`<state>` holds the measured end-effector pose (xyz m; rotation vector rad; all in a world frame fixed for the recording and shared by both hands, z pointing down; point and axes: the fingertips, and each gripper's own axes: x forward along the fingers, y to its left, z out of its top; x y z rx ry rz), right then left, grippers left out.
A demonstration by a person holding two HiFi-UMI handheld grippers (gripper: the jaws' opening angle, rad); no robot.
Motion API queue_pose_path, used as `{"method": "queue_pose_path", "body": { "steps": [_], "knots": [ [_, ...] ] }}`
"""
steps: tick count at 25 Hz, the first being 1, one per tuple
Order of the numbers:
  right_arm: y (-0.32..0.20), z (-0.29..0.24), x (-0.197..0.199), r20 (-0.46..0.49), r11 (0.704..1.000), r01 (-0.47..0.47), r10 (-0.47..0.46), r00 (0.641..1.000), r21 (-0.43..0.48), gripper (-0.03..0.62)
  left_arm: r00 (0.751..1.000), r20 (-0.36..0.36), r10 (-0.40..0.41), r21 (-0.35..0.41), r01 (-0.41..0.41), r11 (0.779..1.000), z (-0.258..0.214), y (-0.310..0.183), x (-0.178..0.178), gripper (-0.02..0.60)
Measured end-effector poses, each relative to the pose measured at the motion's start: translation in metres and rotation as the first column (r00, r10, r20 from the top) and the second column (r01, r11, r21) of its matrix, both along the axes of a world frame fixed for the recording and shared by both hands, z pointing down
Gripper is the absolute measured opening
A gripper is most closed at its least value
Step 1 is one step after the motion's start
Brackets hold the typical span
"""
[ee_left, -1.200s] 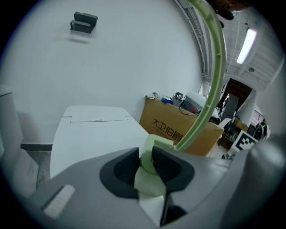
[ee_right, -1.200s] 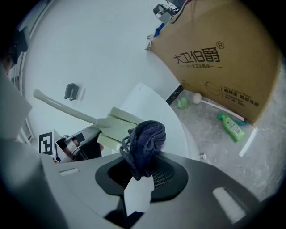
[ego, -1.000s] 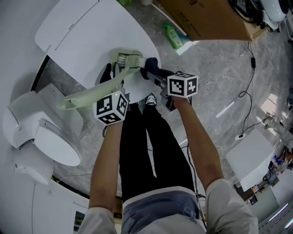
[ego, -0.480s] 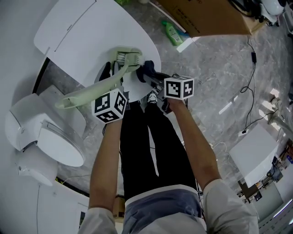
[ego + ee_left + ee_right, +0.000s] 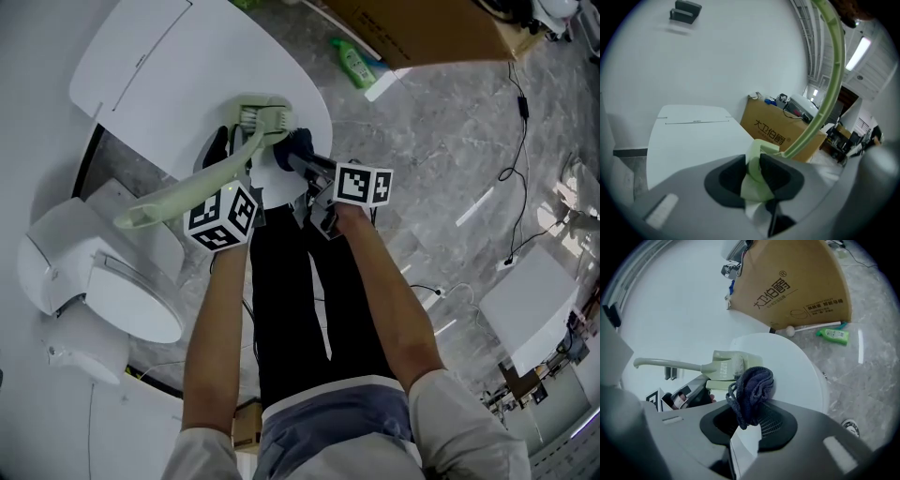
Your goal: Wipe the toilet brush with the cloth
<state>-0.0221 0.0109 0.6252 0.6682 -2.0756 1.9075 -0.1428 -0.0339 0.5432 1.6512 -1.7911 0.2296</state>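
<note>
Overhead, the left gripper (image 5: 232, 165) and right gripper (image 5: 303, 158) meet over a white surface (image 5: 178, 66). In the left gripper view, the fingers pinch the pale green toilet brush (image 5: 833, 70) by its handle. In the right gripper view, the fingers clamp the dark cloth (image 5: 753, 387), bunched at their tips just beside the brush head.

Jaws of left gripper (image 5: 757, 161) clamped on pale green toilet brush handle (image 5: 829, 89); handle arcs up past top edge. Behind, left: white slab (image 5: 689, 140), possibly tabletop. Brown cardboard box (image 5: 776, 131) with printed characters beside it. Dark bracket (image 5: 685, 11) on white wall, top left. Ceiling light strip (image 5: 860, 52) upper right.
</note>
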Motion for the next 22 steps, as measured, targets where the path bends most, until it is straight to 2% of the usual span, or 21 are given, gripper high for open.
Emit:
{"method": "queue_pose_path", "body": {
  "steps": [9,22],
  "knots": [
    [0.008,0.001,-0.01,0.083,0.985,-0.141,0.15,0.985,-0.097,0.086,1.0,-0.02,0.021,-0.014,-0.021,1.0,0.001,0.001,-0.001,0.0],
    [0.017,0.004,-0.024,0.167,0.954,-0.231,0.264,0.95,-0.192,0.086,0.999,-0.022,0.043,-0.018,-0.043,0.999,0.003,0.002,0.0,0.0]
  ]
}}
